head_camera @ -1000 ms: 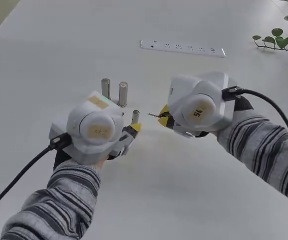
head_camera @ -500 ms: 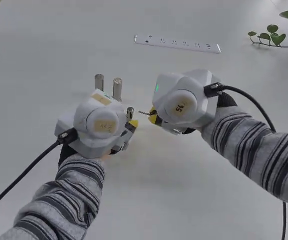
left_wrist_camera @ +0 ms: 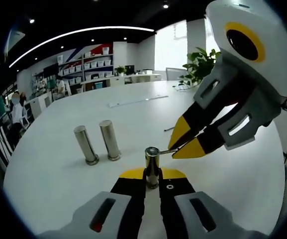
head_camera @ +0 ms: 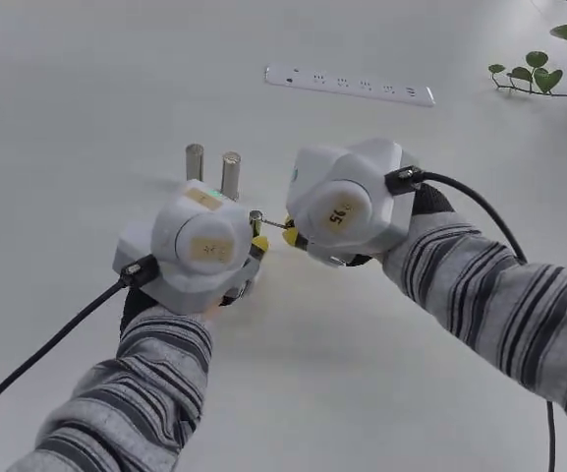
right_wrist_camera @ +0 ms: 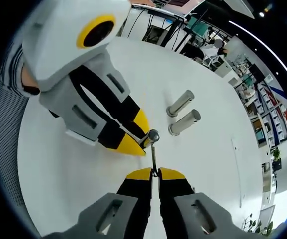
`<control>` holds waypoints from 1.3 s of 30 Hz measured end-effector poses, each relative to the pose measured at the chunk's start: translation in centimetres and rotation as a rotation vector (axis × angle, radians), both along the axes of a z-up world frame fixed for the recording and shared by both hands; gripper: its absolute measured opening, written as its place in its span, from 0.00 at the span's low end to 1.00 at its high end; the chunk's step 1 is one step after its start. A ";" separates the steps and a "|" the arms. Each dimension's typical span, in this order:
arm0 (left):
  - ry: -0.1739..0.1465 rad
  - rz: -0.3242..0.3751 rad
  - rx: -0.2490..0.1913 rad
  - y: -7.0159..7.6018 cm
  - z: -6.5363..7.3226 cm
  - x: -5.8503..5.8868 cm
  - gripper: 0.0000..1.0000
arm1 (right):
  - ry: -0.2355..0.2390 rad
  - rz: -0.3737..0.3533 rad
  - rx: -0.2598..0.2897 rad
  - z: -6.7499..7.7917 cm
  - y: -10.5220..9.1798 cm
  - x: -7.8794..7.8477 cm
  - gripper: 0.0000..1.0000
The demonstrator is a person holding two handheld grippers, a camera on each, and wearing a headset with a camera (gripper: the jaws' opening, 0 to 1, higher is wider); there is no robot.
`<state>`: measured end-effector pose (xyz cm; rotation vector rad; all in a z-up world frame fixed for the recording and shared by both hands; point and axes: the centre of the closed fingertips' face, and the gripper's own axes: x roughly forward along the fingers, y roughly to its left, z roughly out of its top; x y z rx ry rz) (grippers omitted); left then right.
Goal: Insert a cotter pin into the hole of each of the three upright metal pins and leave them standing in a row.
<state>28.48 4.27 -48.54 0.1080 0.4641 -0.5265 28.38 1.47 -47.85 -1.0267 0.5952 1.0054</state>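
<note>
Cotter pin (right_wrist_camera: 153,157) closer, against metal pin (left_wrist_camera: 151,167)

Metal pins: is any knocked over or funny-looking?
Nothing stands out. Two metal pins stand upright on the table; the left hand-held gripper holds the third pin upright, and the right hand-held gripper holds a cotter pin at its top.

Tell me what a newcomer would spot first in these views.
The two yellow-tipped tools meeting mid-table: the left hand-held gripper clamps a metal pin, and the right hand-held gripper holds a thin cotter pin at its top. Just beyond, a second pin and a third pin stand side by side on the white table.
</note>
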 end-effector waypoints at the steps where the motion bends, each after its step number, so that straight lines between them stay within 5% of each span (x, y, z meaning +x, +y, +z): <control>1: -0.002 -0.001 0.001 0.0 0.0 0.0 0.06 | 0.000 -0.001 0.000 0.0 0.0 0.0 0.00; 39: -0.011 -0.007 0.007 -0.3 -0.2 0.2 0.05 | -0.053 0.053 -0.052 1.3 0.3 -0.8 0.00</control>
